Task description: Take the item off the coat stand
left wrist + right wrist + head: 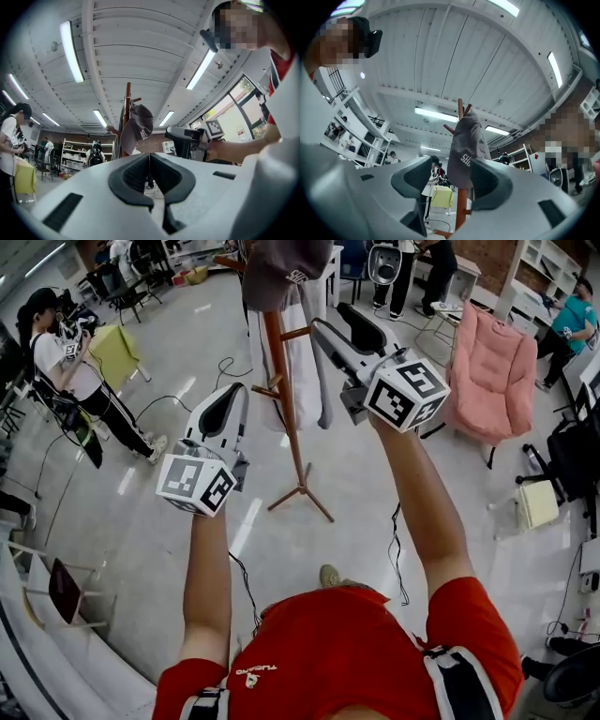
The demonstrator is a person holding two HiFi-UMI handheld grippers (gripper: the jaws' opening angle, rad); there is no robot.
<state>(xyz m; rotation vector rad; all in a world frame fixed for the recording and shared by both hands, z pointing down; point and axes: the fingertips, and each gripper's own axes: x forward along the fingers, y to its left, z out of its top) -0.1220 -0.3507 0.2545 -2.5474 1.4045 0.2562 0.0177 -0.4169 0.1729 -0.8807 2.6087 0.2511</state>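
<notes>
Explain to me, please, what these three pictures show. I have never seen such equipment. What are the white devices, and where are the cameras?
A person in a red shirt holds two white two-jaw grippers. One picture comes from a camera on the person's head, looking down; the other two come from cameras riding on the grippers, looking along their jaws. The left gripper has its jaws together and holds nothing. The right gripper has its jaws apart, aimed at a gray cap hanging on a wooden coat stand; it does not grip it yet. A white garment hangs there too.
</notes>
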